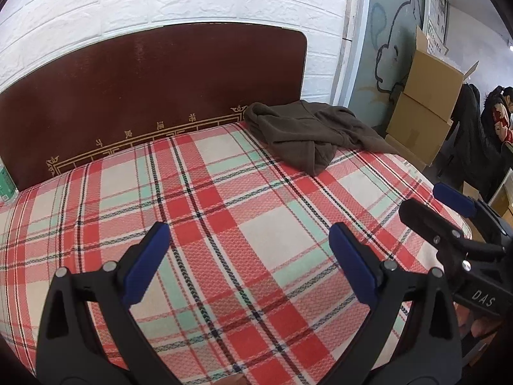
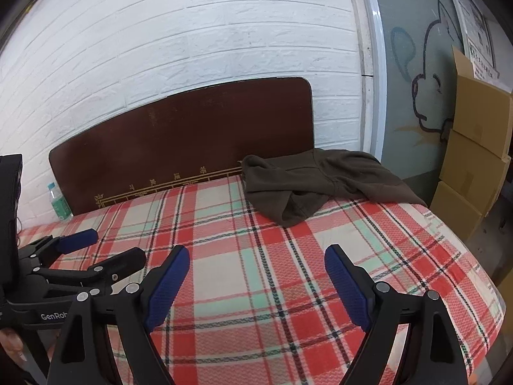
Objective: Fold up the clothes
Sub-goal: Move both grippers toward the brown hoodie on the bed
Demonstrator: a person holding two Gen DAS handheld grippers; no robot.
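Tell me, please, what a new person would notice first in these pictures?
The red plaid bedcover fills most of both views. A crumpled dark brown garment lies at its far right corner, near the brown headboard. Both grippers, left and right, hover open and empty above the bed.

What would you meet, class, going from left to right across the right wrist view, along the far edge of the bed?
Plastic bottle → dark brown headboard → crumpled brown garment → stacked cardboard boxes.
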